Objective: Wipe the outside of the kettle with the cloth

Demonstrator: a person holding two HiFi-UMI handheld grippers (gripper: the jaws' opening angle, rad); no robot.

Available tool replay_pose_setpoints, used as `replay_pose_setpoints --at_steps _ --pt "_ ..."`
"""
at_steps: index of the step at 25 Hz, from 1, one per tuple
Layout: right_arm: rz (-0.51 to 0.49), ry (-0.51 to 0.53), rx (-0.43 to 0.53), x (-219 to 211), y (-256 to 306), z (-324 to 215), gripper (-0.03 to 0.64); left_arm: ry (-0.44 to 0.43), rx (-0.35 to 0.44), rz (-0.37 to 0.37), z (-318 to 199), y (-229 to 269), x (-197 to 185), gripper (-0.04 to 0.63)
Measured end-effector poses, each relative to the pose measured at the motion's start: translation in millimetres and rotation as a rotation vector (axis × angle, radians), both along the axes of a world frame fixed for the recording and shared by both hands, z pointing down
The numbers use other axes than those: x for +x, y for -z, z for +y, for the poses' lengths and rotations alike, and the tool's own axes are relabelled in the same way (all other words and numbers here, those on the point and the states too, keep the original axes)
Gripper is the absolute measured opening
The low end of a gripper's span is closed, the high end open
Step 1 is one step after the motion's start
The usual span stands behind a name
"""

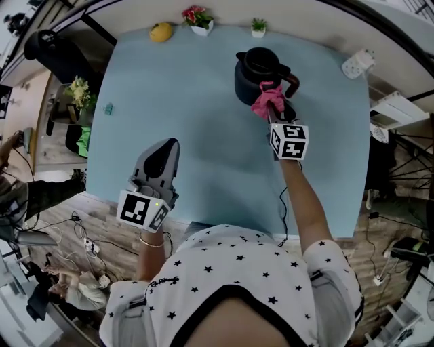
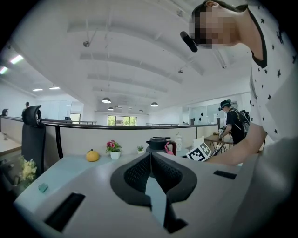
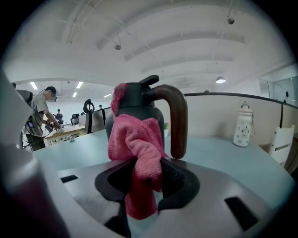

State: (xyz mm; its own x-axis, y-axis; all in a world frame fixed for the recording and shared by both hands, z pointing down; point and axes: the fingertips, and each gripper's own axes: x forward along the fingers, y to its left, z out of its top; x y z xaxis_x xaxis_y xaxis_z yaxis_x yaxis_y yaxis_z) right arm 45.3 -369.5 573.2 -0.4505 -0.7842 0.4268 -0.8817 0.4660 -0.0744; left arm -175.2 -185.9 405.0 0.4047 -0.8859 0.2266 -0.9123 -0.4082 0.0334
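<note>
A dark kettle (image 1: 256, 76) with a brown handle (image 3: 178, 121) stands upright at the far middle of the pale blue table (image 1: 203, 129). My right gripper (image 1: 274, 112) is shut on a pink cloth (image 3: 135, 148), and the cloth (image 1: 266, 99) lies pressed against the kettle's near side by the handle. In the right gripper view the kettle (image 3: 139, 104) rises just behind the cloth. My left gripper (image 1: 161, 157) hovers over the near left of the table, shut with nothing in it. From the left gripper view the kettle (image 2: 158, 144) shows far ahead.
Along the table's far edge sit a yellow fruit-like object (image 1: 161, 32), a small flower pot (image 1: 199, 19) and a tiny green plant (image 1: 258, 27). A white patterned item (image 1: 358, 64) lies at the far right corner. A small teal thing (image 1: 108, 108) rests near the left edge.
</note>
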Motion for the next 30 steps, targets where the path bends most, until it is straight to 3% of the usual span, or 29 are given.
replay_pose_setpoints --at_steps 8,21,24,30 --pt "0.097 0.013 -0.082 -2.2 -39.2 0.6 0.138 0.023 -0.006 -0.005 8.0 -3.6 -11.4 0.029" --pt "0.096 -0.051 -0.111 6.9 -30.3 19.7 0.138 0.019 0.033 0.006 12.7 8.5 -26.1 0.029" --pt "0.047 -0.068 -0.071 8.6 -3.6 38.8 0.137 -0.005 0.044 0.02 9.6 10.1 -22.4 0.029" --pt "-0.054 -0.069 0.116 -2.0 83.9 53.9 0.137 -0.07 0.069 0.044 -1.0 15.2 -10.7 0.029"
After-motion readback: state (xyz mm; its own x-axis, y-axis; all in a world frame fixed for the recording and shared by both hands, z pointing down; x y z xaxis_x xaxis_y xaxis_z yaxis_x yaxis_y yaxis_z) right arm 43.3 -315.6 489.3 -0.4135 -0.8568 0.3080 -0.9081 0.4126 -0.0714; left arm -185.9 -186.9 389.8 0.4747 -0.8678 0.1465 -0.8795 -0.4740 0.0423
